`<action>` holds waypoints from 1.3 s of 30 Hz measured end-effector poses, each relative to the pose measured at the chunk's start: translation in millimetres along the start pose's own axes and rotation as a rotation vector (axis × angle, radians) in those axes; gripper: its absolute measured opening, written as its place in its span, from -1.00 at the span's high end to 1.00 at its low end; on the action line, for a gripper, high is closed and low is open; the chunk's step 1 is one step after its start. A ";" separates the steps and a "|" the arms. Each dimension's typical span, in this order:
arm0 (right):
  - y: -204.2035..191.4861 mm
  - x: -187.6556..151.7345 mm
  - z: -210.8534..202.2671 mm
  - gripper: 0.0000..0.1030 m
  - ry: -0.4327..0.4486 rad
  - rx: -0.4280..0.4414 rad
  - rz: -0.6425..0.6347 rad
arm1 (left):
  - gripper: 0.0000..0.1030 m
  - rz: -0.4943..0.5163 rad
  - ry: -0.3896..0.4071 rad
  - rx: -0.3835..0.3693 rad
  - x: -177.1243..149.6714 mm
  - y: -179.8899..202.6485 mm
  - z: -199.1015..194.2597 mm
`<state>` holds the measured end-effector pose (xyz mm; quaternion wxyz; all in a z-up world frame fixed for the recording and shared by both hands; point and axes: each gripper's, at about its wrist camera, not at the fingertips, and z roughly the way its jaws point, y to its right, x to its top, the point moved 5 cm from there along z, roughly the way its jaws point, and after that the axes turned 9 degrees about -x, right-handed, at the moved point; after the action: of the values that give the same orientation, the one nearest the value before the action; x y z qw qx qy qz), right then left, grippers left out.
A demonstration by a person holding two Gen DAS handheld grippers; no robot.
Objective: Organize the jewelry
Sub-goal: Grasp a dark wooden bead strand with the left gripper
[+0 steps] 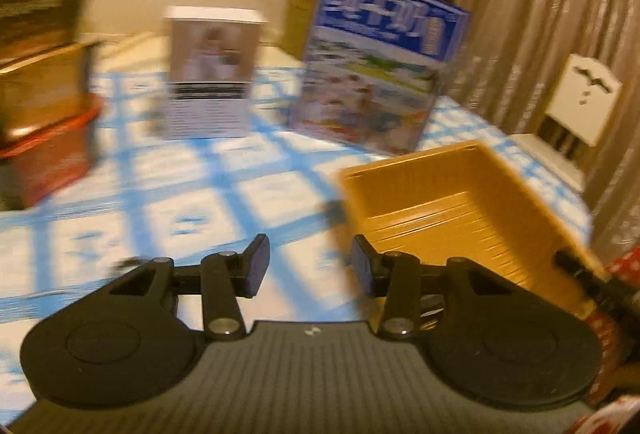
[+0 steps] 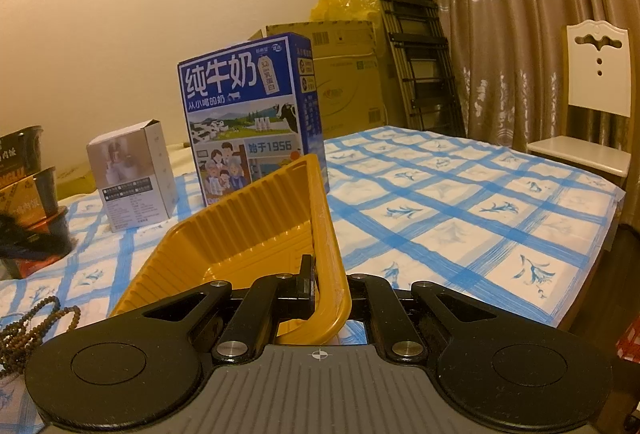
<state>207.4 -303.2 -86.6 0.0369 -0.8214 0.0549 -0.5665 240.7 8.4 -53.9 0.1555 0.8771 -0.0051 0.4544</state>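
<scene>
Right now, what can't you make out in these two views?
- Left wrist: motion blur smears everything; print on the blue milk box is unreadable.
- Right wrist: bead necklace cut off by the left edge.
- Right wrist: yellow tray wall hides the right gripper right finger.

A cream wall [image 2: 120, 14], brown patterned curtains [image 2: 520, 14] and a white chair [image 2: 596, 74] under warm light.

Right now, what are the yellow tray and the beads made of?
Tray: looks like thin moulded plastic, slightly glossy; the sign is its ribbed walls and thin rolled rim. The right gripper jaws clamp that rim.
Beads: small matte brown beads strung in loops, possibly wood or seed; too small to tell.
</scene>
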 end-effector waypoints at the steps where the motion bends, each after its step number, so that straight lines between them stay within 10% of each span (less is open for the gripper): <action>1: 0.2 -0.3 0.1 0.89 0.000 0.000 -0.001 | 0.21 0.000 -0.006 0.030 -4.1 -10.3 -7.9; 9: 1.8 0.6 0.1 0.89 -0.001 -0.003 -0.002 | 0.21 -0.054 -0.070 0.178 -47.9 -66.4 -54.2; 18: 3.4 -1.0 0.1 0.89 -0.002 -0.003 -0.002 | 0.23 -0.085 -0.135 0.146 -85.3 -56.8 -63.5; 39: 3.2 -0.9 0.1 0.89 -0.002 -0.004 -0.003 | 0.54 -0.024 -0.178 0.187 -71.3 -68.0 -20.3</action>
<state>207.0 -306.2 -87.9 0.0347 -0.8221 0.0549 -0.5657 192.9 69.3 -118.1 0.0775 0.9247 0.0340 0.3713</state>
